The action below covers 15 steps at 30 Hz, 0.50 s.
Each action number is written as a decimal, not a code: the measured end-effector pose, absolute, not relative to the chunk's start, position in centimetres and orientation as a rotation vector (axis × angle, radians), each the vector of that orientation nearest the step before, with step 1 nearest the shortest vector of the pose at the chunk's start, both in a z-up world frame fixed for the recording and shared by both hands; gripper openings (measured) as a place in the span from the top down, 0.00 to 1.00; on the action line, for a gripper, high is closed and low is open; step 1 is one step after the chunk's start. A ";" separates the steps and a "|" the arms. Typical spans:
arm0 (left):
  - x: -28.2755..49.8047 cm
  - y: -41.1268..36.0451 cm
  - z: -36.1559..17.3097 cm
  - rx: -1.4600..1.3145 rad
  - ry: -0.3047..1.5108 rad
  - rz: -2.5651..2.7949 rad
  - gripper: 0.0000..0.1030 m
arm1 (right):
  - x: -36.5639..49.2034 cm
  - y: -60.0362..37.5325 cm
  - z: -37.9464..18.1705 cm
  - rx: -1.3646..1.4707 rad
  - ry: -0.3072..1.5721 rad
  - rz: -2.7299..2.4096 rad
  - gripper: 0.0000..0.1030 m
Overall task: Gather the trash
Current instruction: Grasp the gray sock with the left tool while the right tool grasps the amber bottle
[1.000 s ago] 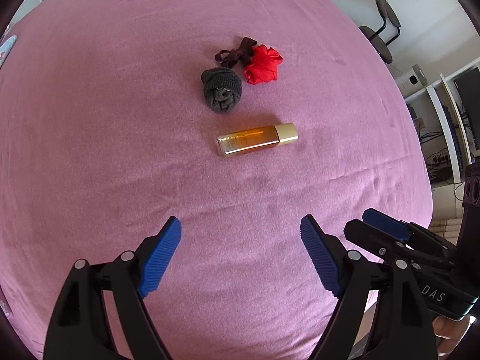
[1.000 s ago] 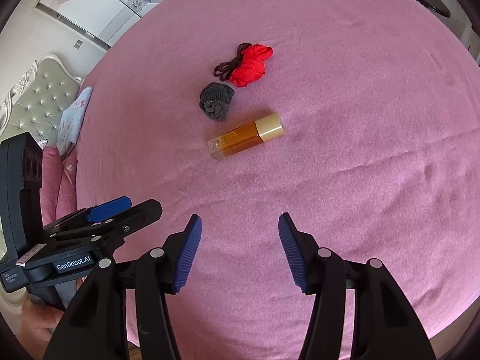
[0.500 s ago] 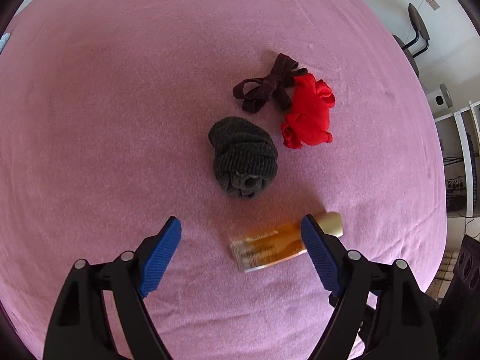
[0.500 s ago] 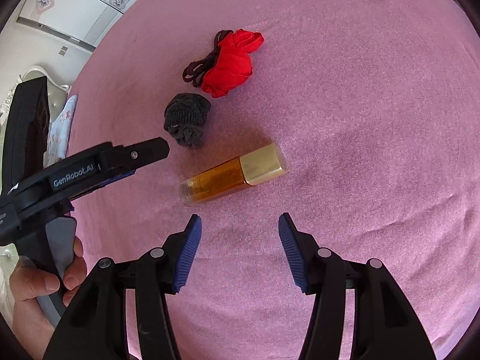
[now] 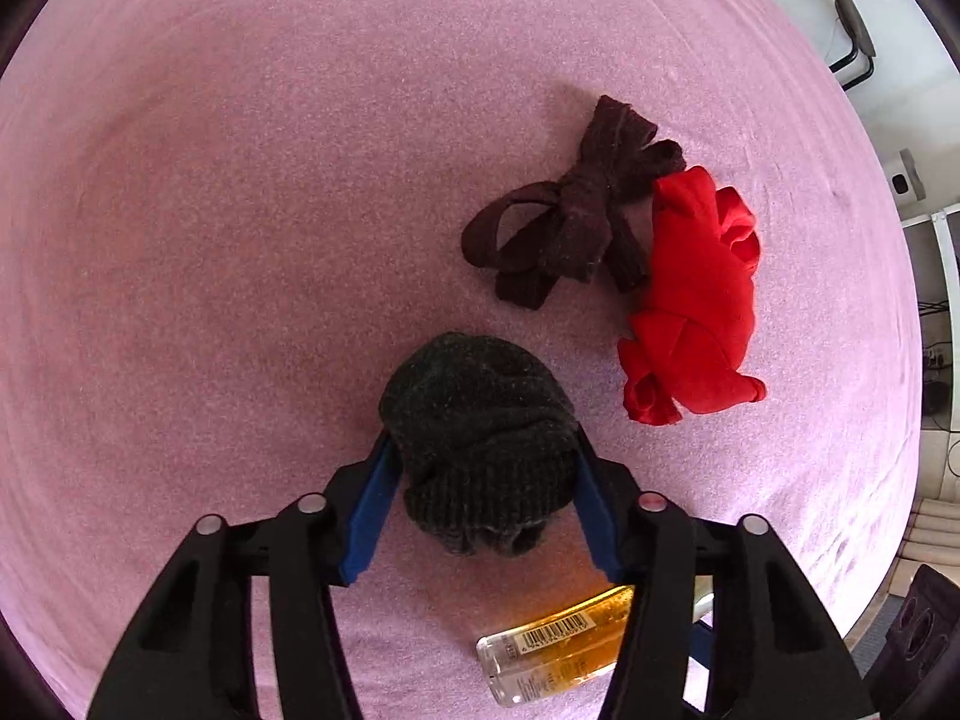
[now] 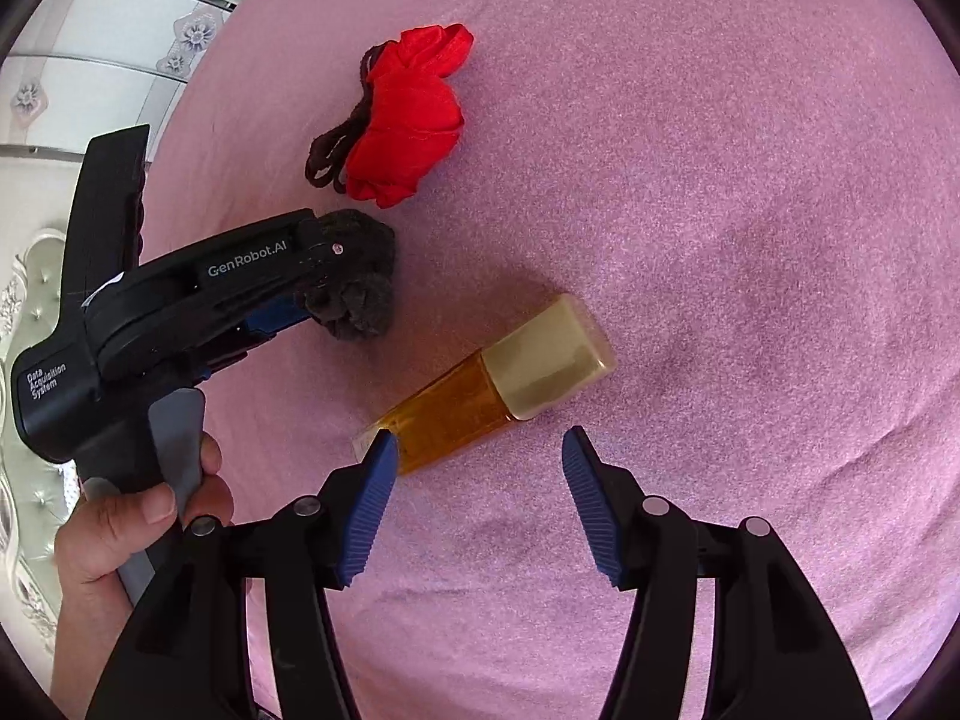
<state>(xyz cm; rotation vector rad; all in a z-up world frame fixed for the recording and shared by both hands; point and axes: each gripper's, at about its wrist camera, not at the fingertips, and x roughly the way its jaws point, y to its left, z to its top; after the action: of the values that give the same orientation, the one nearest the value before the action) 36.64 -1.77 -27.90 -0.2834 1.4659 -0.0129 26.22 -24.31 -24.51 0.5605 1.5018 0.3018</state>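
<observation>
Knitted dark sock ball (image 5: pixel 480 438) (soft, ribbed) between left gripper (image 5: pixel 480 468) pads

We see a pink sheet (image 5: pixel 240 240), a charcoal knit sock (image 5: pixel 480 438), a red cloth (image 5: pixel 696 300) beside a dark brown ribbon (image 5: pixel 570 222), an amber bottle (image 6: pixel 456 414) with pale gold cap (image 6: pixel 549 357), and black grippers with blue pads (image 6: pixel 366 516).

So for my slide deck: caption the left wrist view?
Left claw closing around dark knit bundle on pink bedspread.
</observation>
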 end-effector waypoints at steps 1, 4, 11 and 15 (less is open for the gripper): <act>36.5 -1.8 -27.7 -0.283 1.462 -0.022 0.55 | 26.4 -24.2 -24.5 0.574 1.499 0.290 0.45; 36.1 -1.3 -27.4 -0.316 1.446 -0.068 0.60 | 26.7 -23.7 -24.5 0.587 1.491 0.236 0.41; 34.5 1.9 -26.7 -0.384 1.425 -0.069 0.62 | 27.5 -21.8 -25.8 0.578 1.529 0.121 0.41; 32.6 3.3 -26.3 -0.381 1.426 -0.071 0.62 | 27.9 -19.9 -25.4 0.445 1.534 0.109 0.42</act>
<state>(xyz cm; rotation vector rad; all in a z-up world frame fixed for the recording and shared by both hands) 32.60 3.26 -26.31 -0.3814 1.4255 -0.0708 27.89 -19.93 -25.40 0.4450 1.5336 0.1086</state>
